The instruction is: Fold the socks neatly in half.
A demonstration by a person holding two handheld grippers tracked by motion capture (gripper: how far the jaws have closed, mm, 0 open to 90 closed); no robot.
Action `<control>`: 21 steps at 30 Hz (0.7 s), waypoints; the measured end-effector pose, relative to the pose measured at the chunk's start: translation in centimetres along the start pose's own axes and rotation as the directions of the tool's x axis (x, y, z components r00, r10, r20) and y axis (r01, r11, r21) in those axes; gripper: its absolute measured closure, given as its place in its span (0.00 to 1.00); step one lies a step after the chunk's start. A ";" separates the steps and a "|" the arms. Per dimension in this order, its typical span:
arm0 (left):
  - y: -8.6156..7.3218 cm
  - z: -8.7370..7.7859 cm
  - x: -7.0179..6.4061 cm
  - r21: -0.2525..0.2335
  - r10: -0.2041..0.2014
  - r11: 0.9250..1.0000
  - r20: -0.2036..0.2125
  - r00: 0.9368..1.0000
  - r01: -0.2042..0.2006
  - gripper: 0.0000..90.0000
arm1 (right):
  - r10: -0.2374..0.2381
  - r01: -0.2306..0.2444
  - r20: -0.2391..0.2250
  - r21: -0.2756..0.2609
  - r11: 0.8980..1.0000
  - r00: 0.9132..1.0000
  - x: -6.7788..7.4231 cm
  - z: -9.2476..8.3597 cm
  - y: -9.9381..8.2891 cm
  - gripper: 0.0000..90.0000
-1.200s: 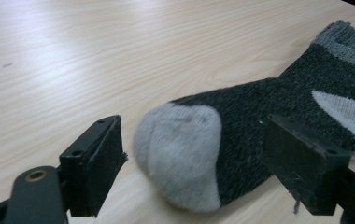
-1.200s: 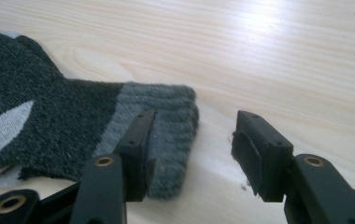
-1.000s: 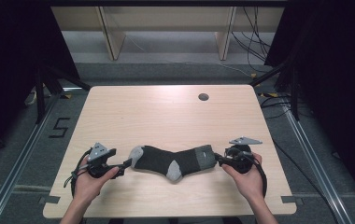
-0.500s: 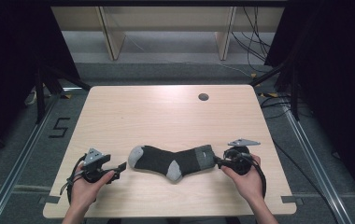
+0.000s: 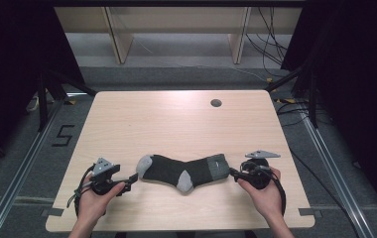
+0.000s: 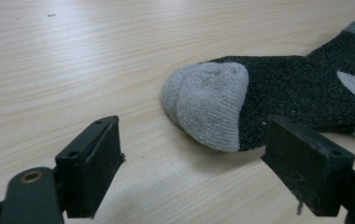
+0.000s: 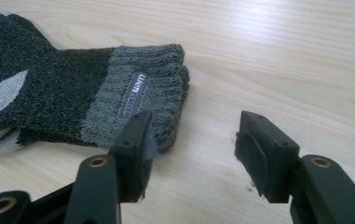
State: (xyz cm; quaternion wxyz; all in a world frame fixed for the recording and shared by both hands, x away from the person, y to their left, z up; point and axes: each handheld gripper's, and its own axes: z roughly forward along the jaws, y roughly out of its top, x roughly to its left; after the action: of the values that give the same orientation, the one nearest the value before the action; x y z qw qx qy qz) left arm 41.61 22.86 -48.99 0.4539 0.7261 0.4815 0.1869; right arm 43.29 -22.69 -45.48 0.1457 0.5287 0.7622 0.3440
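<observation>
A dark sock with a grey toe, heel and cuff lies flat across the near part of the wooden table. My left gripper sits just left of the toe, held by a hand. In the left gripper view its jaws stand wide apart, have just been opening, and the grey toe lies ahead of them untouched. My right gripper rests at the cuff end. Its jaws are open, have just closed a little, and hold bare table between them. The labelled cuff lies beside one jaw.
A round cable hole sits at the table's far right. The table's front edge runs close under both hands. Cables trail on the floor at the back right, and a taped "5" marks the floor at the left.
The left gripper's tips have drawn slightly back off the sock's toe. The sock and the right gripper lie as before.
</observation>
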 end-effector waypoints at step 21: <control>2.4 3.5 -0.9 0.004 -0.065 0.998 0.047 0.997 0.065 0.32 | -0.004 0.004 -0.014 0.001 1.000 1.000 0.9 1.9 1.6 0.81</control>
State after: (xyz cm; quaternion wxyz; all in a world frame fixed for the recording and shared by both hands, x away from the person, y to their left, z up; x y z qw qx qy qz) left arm 44.93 20.07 -48.64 0.4702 0.7149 0.4941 0.1542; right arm 45.16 -20.79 -45.68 0.1407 0.5248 0.7644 0.3471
